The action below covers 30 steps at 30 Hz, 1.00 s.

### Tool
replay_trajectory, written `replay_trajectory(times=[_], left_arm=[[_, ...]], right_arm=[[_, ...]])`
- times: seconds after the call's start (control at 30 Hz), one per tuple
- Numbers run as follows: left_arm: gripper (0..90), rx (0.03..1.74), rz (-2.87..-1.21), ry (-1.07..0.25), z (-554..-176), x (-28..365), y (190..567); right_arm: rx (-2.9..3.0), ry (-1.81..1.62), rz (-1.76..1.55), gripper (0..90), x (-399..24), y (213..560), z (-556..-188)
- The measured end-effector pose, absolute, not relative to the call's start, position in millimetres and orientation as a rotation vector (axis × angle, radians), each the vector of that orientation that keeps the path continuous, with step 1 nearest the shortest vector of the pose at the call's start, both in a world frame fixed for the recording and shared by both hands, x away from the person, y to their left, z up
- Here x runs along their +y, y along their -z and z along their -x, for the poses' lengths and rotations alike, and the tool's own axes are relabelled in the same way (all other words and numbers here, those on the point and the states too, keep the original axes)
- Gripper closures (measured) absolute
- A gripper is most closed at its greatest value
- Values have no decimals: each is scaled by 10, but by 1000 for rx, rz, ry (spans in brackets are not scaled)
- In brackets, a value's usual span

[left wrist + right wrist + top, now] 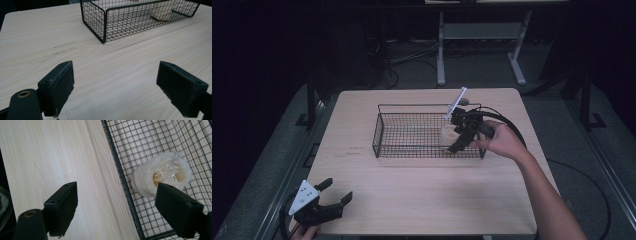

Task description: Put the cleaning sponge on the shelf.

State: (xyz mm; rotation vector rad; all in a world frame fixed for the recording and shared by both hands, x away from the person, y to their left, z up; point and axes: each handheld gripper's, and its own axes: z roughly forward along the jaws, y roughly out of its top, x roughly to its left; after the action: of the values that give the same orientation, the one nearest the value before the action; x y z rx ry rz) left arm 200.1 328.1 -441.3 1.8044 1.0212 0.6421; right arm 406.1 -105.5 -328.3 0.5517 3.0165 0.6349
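Note:
A pale, round loofah sponge (162, 176) lies on the floor of a black wire basket (384, 125), at the basket's right end (446, 136). My right gripper (460, 135) hangs open over that end; in the right gripper view (117, 202) its jaws straddle the basket's wall, one outside over the table and one inside, near the sponge. Nothing is between them. My left gripper (337, 190) rests open near the table's front left corner, well away from the basket. In the left gripper view (115, 82) its jaws frame bare wood, with the basket's corner (103, 25) ahead.
The light wooden table (422, 195) has open surface in front of and to the left of the basket. Its front edge lies close to my left gripper. Beyond the far edge are a dark floor, cables and the legs of another table (441, 55).

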Motion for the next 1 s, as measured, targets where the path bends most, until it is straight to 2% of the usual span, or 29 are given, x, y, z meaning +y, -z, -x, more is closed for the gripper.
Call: replay_trajectory(times=[0.57,1.0], left_arm=[[138,1021,-1806,-641,-2001,3274,4414],[138,1020,-1807,-639,-2002,3288,4417]], right_arm=[[3021,-638,-509,179,-1009,3304,-3910],[3030,-648,-516,173,-1030,3446,-3802]])
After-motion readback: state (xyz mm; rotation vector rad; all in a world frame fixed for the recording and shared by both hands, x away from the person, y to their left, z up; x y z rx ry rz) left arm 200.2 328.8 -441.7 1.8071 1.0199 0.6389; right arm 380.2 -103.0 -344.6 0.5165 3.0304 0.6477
